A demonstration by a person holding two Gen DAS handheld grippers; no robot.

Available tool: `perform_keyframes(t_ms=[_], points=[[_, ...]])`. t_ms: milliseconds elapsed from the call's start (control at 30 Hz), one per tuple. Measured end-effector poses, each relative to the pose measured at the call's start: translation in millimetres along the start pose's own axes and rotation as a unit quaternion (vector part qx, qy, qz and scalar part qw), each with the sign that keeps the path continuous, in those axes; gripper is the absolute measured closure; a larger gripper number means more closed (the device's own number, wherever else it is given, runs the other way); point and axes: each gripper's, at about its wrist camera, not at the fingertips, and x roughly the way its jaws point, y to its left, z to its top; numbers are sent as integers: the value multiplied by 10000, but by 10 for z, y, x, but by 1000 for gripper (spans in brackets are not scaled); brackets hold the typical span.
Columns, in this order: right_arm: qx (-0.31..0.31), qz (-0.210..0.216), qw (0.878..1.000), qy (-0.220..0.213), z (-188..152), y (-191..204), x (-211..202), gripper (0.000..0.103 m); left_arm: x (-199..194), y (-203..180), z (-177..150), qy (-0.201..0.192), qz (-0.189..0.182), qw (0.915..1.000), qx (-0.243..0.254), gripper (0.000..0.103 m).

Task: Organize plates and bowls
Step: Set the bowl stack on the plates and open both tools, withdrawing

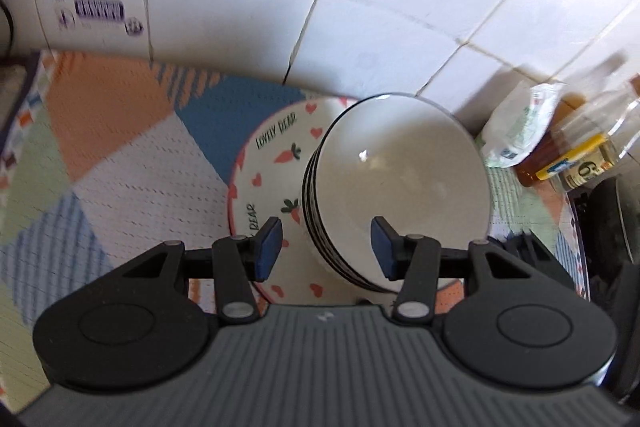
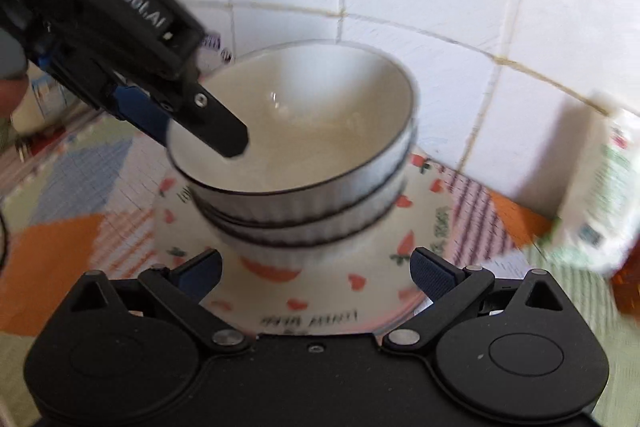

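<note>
While left claw (image 1: 326,247) straddles its rim | bowl stack (image 1: 400,187) on plate (image 1: 276,155)

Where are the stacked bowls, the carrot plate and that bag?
stacked bowls (image 2: 304,187): right wrist view, ribbed outer wall.
carrot plate (image 1: 276,147): left wrist view, bare rim.
bag (image 1: 516,131): left wrist view, its middle.
</note>
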Motion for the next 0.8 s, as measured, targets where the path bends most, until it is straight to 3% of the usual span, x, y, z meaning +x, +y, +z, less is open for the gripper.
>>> perform_keyframes(t_ms=[200,333,800], points=[[695,-131,9975,90,-60,74,-504,1,-444,-112,-172,-319,66,9991,281,53],[974,-505,9939,115,-80,91,-735,1,-708,-207,-284,-470,291,9971,520,52],[1340,-1235,9832,-62,-95,269,-1558,1,-1580,-312,-706,-375,581,9951,708,48]])
